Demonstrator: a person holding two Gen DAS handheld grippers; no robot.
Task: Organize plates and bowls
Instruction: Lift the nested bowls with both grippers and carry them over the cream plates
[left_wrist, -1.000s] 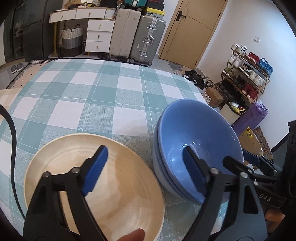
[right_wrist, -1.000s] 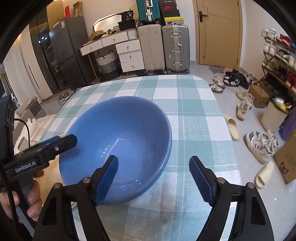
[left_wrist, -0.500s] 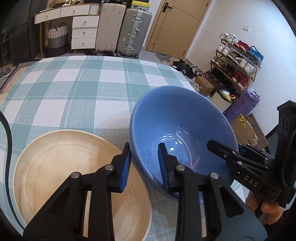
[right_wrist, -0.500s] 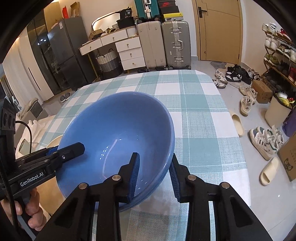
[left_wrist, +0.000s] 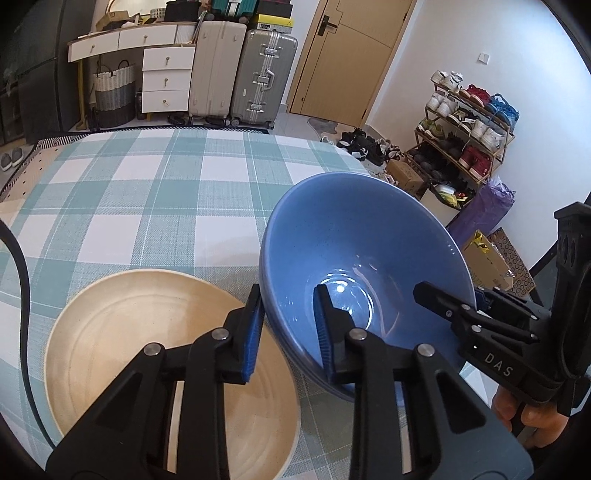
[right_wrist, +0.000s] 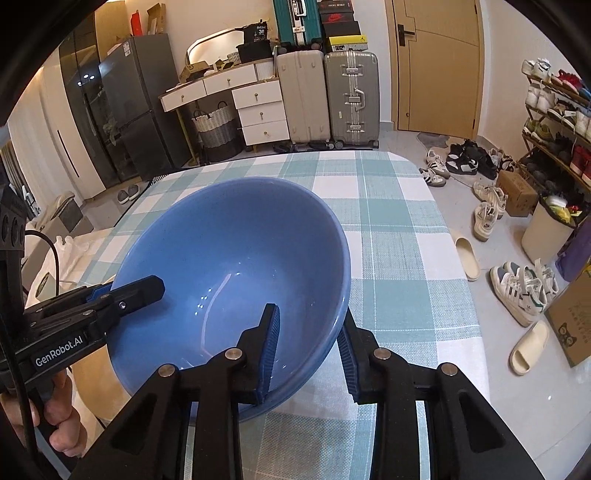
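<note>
While clamped at opposite rims, blue bowl stack tilted above checked tablecloth, just beside cream plate lying flat on it. Left gripper pinching near rim, one pad inside, one outside. Right gripper likewise pressed onto far rim, blue pads either side of wall. Beyond table: suitcases, white drawers, shoe rack.
</note>
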